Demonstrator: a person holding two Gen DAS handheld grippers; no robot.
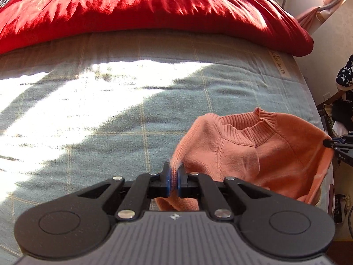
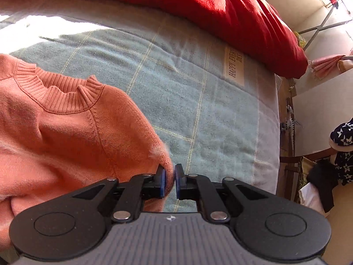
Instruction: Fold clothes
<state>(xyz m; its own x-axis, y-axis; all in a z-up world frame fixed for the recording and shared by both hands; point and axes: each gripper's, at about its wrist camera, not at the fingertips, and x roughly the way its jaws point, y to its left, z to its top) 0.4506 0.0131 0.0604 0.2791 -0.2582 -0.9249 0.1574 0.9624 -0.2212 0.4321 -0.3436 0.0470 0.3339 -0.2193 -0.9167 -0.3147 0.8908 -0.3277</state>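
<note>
Both tools are clamped onto the orange sweater (image 1: 253,152) right now, one at each shoulder. The left tool (image 1: 173,180) has its blue pads nearly touching, with a thin fold of knit pinched between them. The right tool (image 2: 169,181) is a bit wider apart, and the sweater's edge sits in the gap against the left pad; it looks gripped, though only just. From the left camera you can also spot the right tool's tip biting the far shoulder at the edge of the picture.

The sweater hangs slack between them, ribbed collar up and facing away, its lower part bunched on the bed (image 1: 110,121). The bed has a grey-blue checked blanket (image 2: 198,110) with a small label reading "HAPPY EVERY DAY" (image 2: 234,65), and a big patch of sunlight across it.

A thick red duvet (image 1: 154,6) is heaped along the far side of the bed, well apart from the sweater. Off the right edge there's a cluttered chair with dark star-print fabric (image 2: 343,134) piled on it, near the right tool.
</note>
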